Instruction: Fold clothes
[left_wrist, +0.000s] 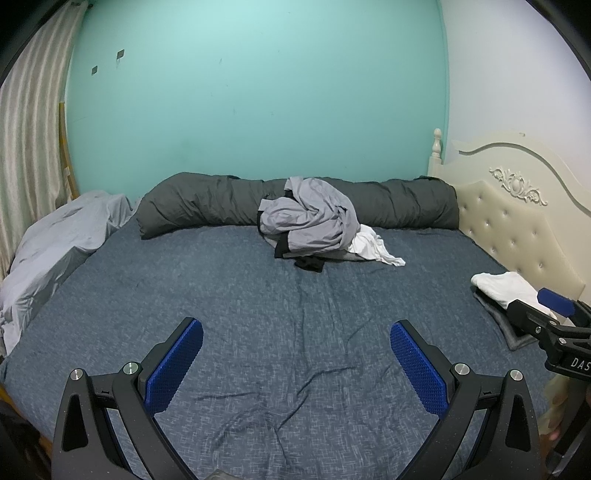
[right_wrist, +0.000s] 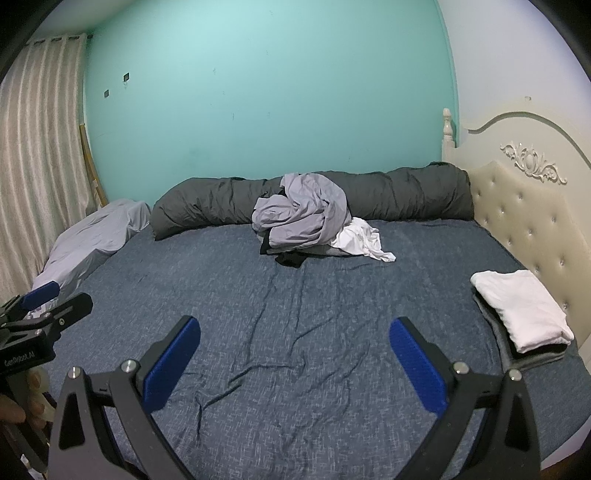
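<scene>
A heap of unfolded clothes (left_wrist: 310, 221) lies at the far middle of the bed: a light grey garment on top, a white one (left_wrist: 373, 247) at its right, a black piece (left_wrist: 308, 264) in front. The heap shows likewise in the right wrist view (right_wrist: 303, 218). A folded stack, white on grey, (right_wrist: 521, 310) sits at the bed's right edge, also in the left wrist view (left_wrist: 498, 290). My left gripper (left_wrist: 295, 365) is open and empty over the blue sheet. My right gripper (right_wrist: 293, 363) is open and empty, well short of the heap.
A blue sheet (left_wrist: 258, 314) covers the bed. A dark grey rolled duvet (left_wrist: 207, 206) lies along the teal wall. A light grey cover (left_wrist: 55, 240) is bunched at the left edge. A cream tufted headboard (right_wrist: 532, 229) bounds the right side. Curtains (right_wrist: 37, 147) hang at left.
</scene>
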